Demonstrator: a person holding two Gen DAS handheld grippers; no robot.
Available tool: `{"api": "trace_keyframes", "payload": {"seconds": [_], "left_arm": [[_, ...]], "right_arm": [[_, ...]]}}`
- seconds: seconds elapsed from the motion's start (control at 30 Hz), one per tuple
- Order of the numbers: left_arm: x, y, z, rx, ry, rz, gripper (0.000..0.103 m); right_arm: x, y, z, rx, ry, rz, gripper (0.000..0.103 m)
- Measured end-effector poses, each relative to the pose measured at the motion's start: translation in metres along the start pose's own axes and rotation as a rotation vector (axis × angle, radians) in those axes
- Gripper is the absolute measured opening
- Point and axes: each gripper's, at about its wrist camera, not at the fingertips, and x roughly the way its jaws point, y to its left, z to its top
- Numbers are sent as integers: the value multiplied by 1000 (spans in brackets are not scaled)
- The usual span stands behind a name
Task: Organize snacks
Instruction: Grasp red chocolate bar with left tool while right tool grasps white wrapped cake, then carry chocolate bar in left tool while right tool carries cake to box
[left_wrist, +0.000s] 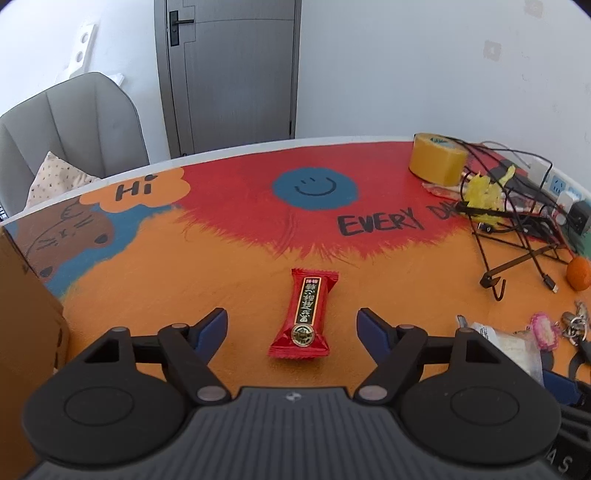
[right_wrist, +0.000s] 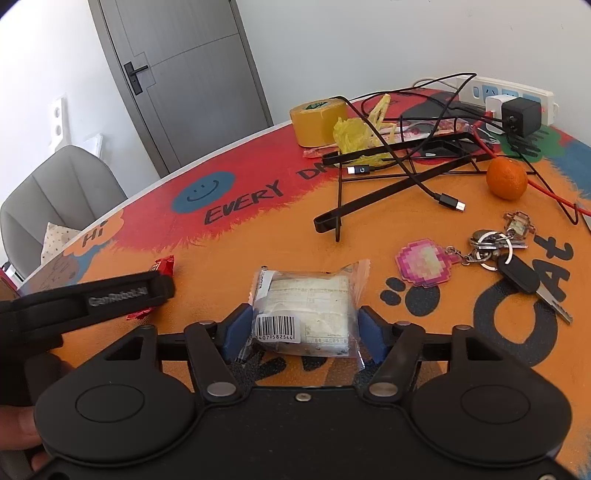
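A red snack bar (left_wrist: 304, 315) lies lengthwise on the orange tabletop, its near end between the wide-open fingers of my left gripper (left_wrist: 291, 321). It shows partly behind the left gripper's body in the right wrist view (right_wrist: 164, 266). A clear-wrapped white snack packet (right_wrist: 306, 308) with a barcode lies on the table between the fingers of my right gripper (right_wrist: 304, 319), which is open around it, pads close to its sides. The packet also shows at the right in the left wrist view (left_wrist: 508, 341).
A cardboard box (left_wrist: 26, 314) stands at the left. Far right hold a yellow tape roll (right_wrist: 319, 118), black wire stand (right_wrist: 388, 177), cables, power strip (right_wrist: 506, 98), an orange (right_wrist: 506, 178) and keys with a pink charm (right_wrist: 424, 263). A grey chair (left_wrist: 70, 122) is behind the table.
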Motion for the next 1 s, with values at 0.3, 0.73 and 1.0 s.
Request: {"api": "trace_keyframes", "payload": {"seconds": [0.3, 0.73, 1.0], "left_arm": [[5, 2, -5, 3, -14, 8, 36], [-27, 13, -16, -21, -40, -74, 23], [-64, 23, -22, -35, -91, -100, 23]], "right_arm": [[2, 6, -4, -30, -27, -20, 62], [-22, 7, -9, 12, -68, 18, 53], [-48, 18, -10, 8, -117, 46, 53]]}}
